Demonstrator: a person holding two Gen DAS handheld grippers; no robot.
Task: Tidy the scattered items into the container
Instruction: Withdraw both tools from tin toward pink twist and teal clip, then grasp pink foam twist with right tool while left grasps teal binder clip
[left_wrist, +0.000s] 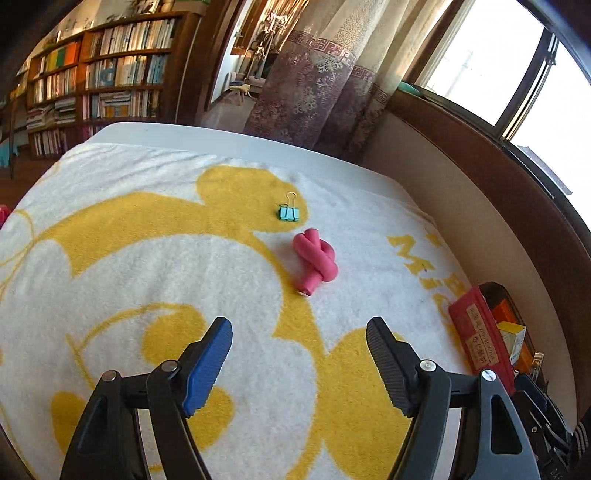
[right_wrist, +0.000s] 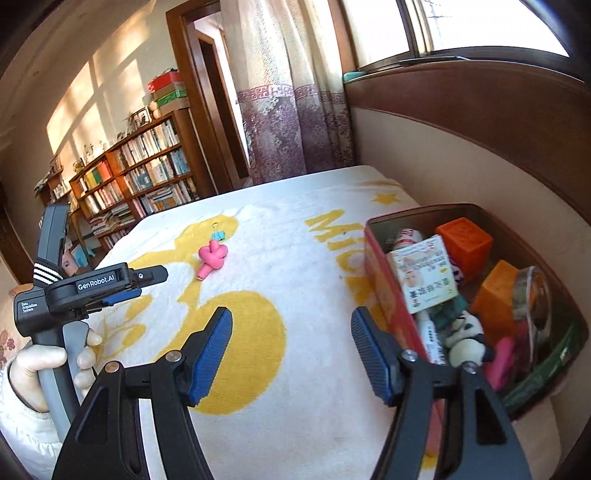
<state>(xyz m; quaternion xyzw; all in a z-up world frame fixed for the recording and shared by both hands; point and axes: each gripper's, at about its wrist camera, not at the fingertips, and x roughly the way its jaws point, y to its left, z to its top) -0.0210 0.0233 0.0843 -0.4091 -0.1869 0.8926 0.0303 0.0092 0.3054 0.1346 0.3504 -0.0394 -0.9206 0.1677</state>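
Both tongs, left tongs and right tongs, are spread wide with nothing in them. The pink knotted tube and teal binder clip sit near each other on the yellow-and-white towel, well away from the red container, which is already pretty stuffed.

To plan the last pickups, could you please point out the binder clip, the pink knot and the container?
binder clip (left_wrist: 288, 213), left wrist view, teal body.
pink knot (left_wrist: 318, 260), left wrist view, crossing.
container (right_wrist: 382, 280), right wrist view, red near wall.
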